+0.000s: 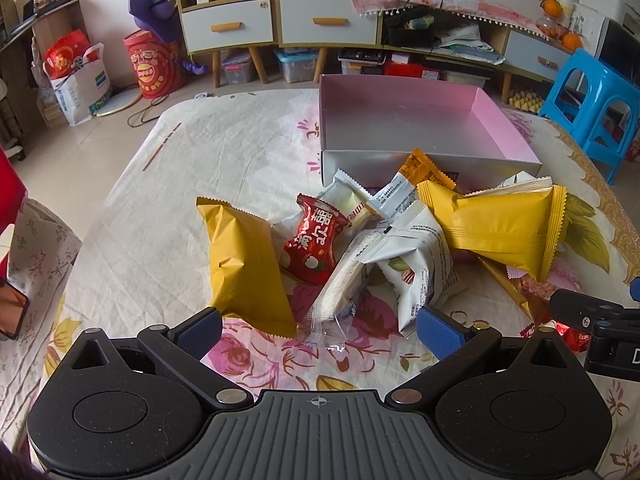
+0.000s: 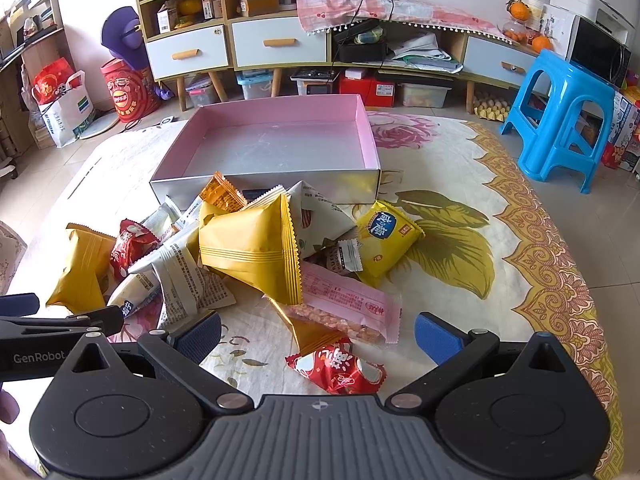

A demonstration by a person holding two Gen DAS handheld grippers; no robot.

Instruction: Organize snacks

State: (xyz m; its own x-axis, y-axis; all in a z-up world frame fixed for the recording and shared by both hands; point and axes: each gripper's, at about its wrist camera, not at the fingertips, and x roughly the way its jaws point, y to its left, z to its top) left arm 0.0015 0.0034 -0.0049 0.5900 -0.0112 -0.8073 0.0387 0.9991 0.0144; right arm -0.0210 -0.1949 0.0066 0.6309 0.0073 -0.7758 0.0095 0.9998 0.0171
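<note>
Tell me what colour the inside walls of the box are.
Pink; the box shows this best in the right wrist view.

Lighting's pretty decent in both wrist views: soft daylight, coming in from the left, where the upper left corner of each frame blows out to white. The pale floral tablecloth [image 1: 168, 184] stays evenly lit with only faint soft shadows under the crinkly snack packets. The shiny yellow foil packet [image 2: 256, 256] and the glossy red candy wrapper [image 2: 340, 368] catch small highlights, no harsh glare though. The shallow pink-lined cardboard box [image 1: 500, 120] has one inner wall lit brighter than its greyish floor. Heavy fisheye bend: cabinet lines curve, and the corners go dark. Focus looks sharp centrally, softer toward the edges.
</note>
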